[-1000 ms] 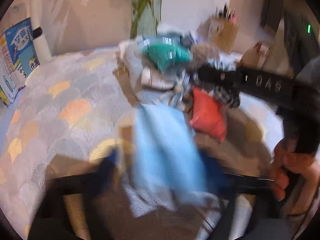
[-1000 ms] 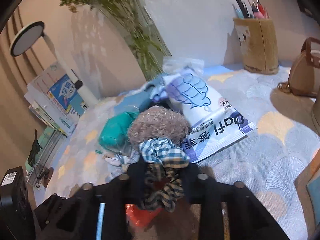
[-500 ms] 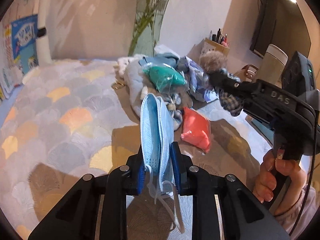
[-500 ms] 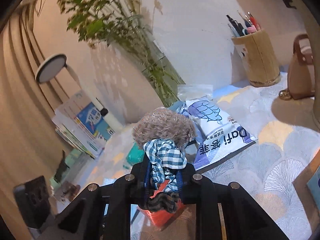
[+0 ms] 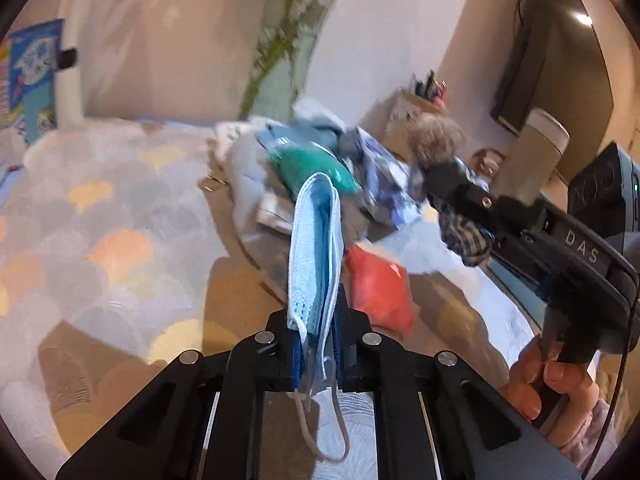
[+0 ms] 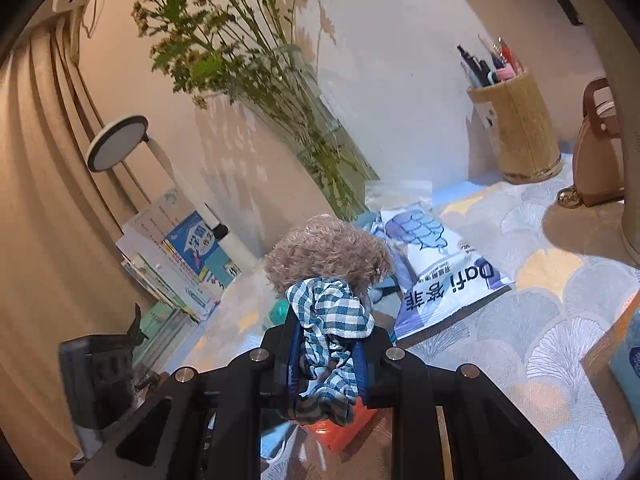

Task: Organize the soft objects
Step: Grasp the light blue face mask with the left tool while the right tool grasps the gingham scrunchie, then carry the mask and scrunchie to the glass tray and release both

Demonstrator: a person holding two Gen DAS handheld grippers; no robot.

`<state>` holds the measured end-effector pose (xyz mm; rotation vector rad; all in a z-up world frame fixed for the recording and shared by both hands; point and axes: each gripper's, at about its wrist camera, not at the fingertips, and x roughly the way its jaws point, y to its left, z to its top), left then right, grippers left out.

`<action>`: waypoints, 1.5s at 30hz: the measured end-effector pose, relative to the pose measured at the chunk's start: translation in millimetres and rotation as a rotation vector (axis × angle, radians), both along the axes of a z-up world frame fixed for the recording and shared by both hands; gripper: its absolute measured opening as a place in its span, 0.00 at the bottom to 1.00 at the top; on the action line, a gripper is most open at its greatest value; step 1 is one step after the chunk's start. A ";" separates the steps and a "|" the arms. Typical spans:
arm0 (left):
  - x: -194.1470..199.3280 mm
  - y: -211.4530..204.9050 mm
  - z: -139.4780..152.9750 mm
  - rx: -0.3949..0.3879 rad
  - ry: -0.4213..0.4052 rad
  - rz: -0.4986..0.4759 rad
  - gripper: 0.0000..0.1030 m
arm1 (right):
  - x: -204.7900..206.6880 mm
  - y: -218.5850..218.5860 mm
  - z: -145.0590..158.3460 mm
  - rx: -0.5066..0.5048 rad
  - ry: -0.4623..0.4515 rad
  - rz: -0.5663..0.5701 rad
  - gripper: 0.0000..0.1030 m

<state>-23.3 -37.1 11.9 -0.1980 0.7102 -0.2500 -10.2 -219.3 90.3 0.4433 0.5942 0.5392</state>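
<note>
My left gripper (image 5: 318, 344) is shut on a folded pale blue face mask (image 5: 316, 248); its jaws close the last bit, pads pressing the mask, which stands upright with ear loops dangling below. In the right wrist view, my right gripper (image 6: 326, 356) is shut on the blue-checked scarf (image 6: 330, 316) of a brown furry plush toy (image 6: 328, 252), held above the patterned cloth. From the left wrist view the right gripper (image 5: 440, 184) hovers at the right with that plush toy (image 5: 434, 140). A red pouch (image 5: 378, 292) and a teal pouch (image 5: 316, 164) lie in the pile.
A printed white bag (image 6: 436, 264) lies on the patterned tablecloth (image 6: 540, 320). Behind it stand a glass vase of flowers (image 6: 320, 140), a pen holder (image 6: 516, 128), a brown handbag (image 6: 598, 152), books (image 6: 180, 264) and a lamp (image 6: 116, 142). A person's hand (image 5: 548, 376) grips the right handle.
The left jaws closed onto the mask, which now stands narrow and upright instead of spread and blurred. The right gripper lifted and tilted upward with the plush toy.
</note>
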 end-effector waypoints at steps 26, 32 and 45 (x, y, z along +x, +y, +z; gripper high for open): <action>-21.1 8.1 16.9 0.081 -0.139 0.115 0.09 | -30.9 -10.8 9.7 0.042 -0.081 -0.040 0.21; -16.6 15.1 17.1 0.049 -0.107 0.142 0.09 | -51.0 -18.0 24.8 0.082 -0.190 -0.038 0.21; 19.1 -75.1 121.0 0.004 -0.229 -0.028 0.09 | -44.0 -120.7 140.7 0.038 -0.302 -0.223 0.21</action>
